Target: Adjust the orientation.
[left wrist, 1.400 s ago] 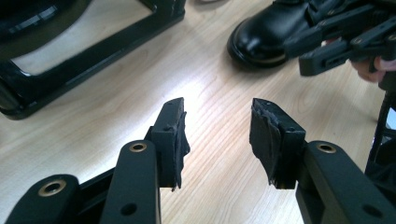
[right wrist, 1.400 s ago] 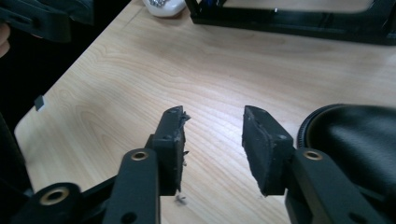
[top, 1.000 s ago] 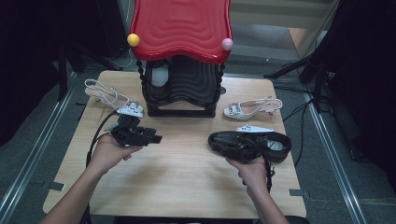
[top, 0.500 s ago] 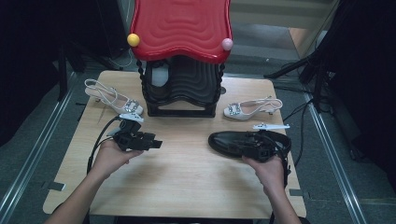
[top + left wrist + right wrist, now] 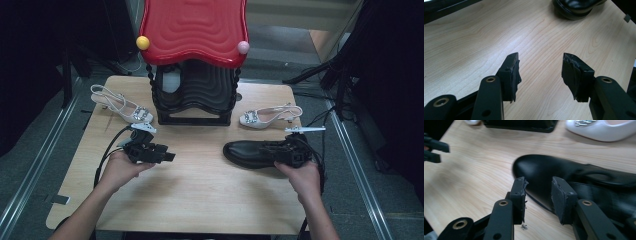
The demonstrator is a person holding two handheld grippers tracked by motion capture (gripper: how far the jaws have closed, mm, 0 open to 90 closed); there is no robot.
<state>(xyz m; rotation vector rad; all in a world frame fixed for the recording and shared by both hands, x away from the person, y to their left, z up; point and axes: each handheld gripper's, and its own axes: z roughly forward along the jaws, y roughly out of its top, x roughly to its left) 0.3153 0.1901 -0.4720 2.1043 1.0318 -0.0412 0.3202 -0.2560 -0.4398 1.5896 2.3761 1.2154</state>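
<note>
A black leather shoe [image 5: 250, 152] lies on its sole at the right of the wooden table [image 5: 200, 200], toe to the left. My right gripper [image 5: 282, 157] sits at its heel end, and its jaws have just been opening. In the right gripper view the right gripper [image 5: 537, 188] is open, the shoe's [image 5: 544, 167] near side showing in the gap with the pads clear of it. My left gripper [image 5: 167, 156] hovers over bare wood at the left. Its jaws opened wider a moment ago, and the left gripper [image 5: 540, 67] holds nothing. The shoe's toe [image 5: 576, 7] lies ahead of it.
A black shoe rack [image 5: 195, 90] with a red wavy top stands at the back centre. One white sandal [image 5: 120, 105] lies left of it, another white sandal [image 5: 267, 117] right of it, just behind the black shoe. Dark floor and metal rails flank the table.
My right hand slid to the right along the black shoe toward its heel, and the shoe stayed put. The left hand barely moved.
</note>
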